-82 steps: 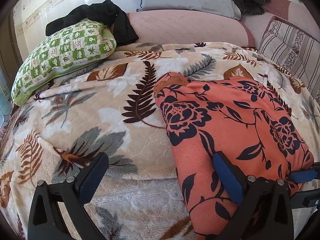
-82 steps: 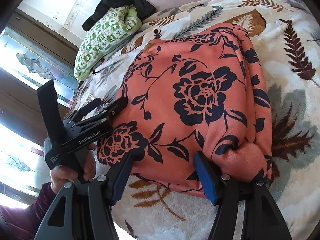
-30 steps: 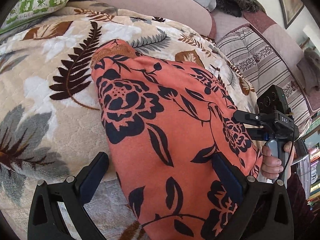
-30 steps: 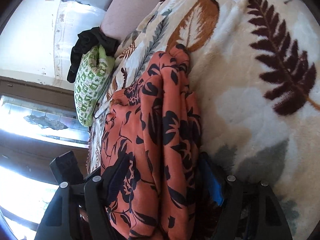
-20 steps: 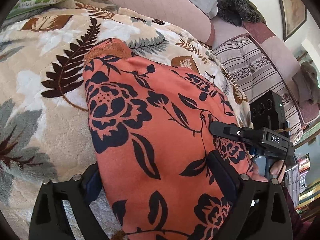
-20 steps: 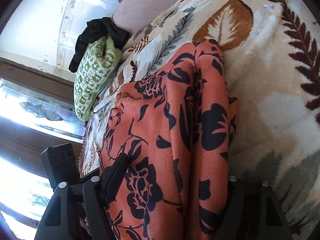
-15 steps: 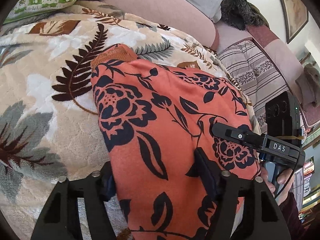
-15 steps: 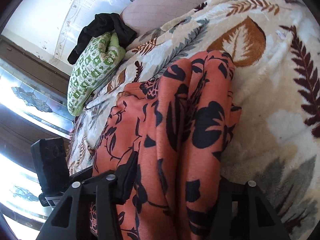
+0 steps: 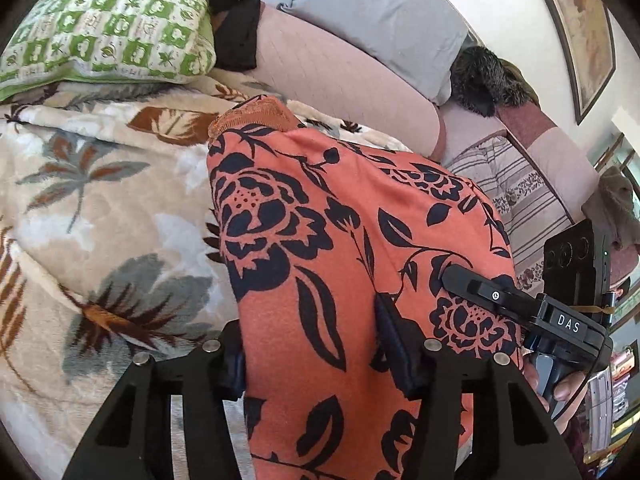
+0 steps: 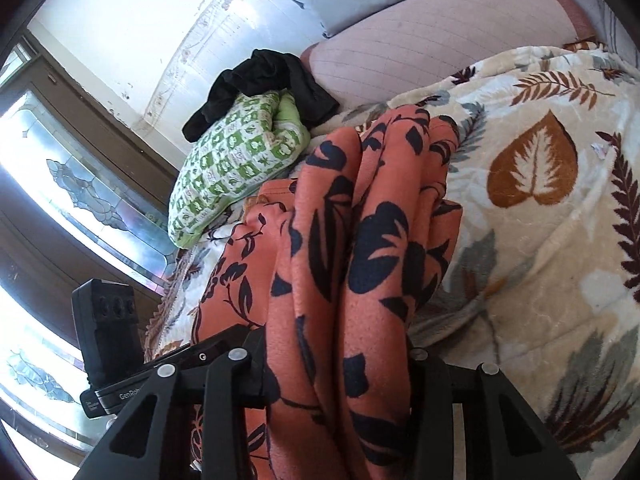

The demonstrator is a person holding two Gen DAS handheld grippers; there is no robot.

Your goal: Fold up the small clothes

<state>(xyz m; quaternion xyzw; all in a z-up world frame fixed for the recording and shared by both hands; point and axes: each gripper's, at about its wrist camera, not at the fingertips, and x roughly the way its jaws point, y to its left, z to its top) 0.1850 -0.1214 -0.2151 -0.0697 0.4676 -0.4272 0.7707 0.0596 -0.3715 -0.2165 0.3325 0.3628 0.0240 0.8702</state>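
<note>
Gripping from both ends, the left gripper point(image 9: 316, 348) and right gripper point(image 10: 336, 356) each clamped the orange floral garment point(image 9: 340, 240), which hung bunched above the leaf-print blanket point(image 9: 92, 216) near the green pillow point(image 10: 236, 164).

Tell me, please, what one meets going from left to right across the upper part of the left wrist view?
green patterned pillow → black garment → pink bolster → grey pillow → dark furry item → framed picture
</note>
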